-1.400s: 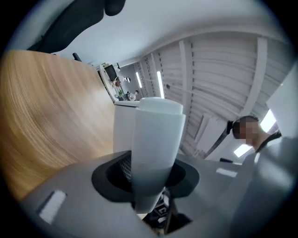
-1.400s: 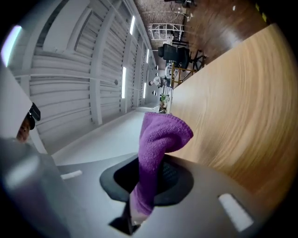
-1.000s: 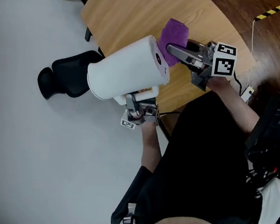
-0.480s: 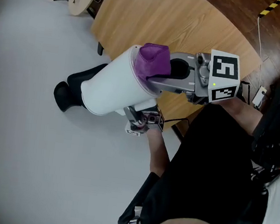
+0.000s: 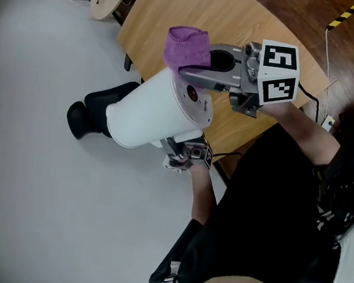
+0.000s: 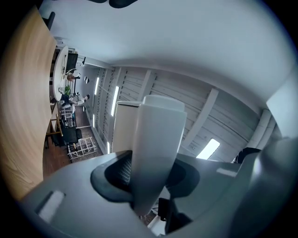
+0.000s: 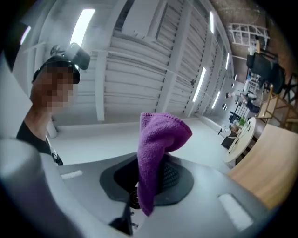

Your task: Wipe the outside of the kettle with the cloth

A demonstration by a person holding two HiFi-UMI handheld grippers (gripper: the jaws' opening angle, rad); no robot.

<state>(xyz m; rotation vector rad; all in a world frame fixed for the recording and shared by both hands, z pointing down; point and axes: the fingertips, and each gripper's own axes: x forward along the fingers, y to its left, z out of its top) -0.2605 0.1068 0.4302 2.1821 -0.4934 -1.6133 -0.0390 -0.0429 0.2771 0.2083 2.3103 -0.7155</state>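
Kettle hangs tilted in the air beside the table. Left gripper is clamped on its handle, jaws just eased a touch wider. Right gripper pinches the purple cloth by the kettle's raised end. Wiping step, probably. Next: press the cloth on and drag it along the wall.

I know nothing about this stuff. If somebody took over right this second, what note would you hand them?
Left tool: shut on the handle of the kettle, grip just loosened a little; kettle in the air, tipped sideways near the table edge.
Right tool: shut on the purple cloth, by the kettle's upper end; touching or not is unclear.
Done: both things picked up.
Left: wiping the outside; how much is already wiped doesn't show.
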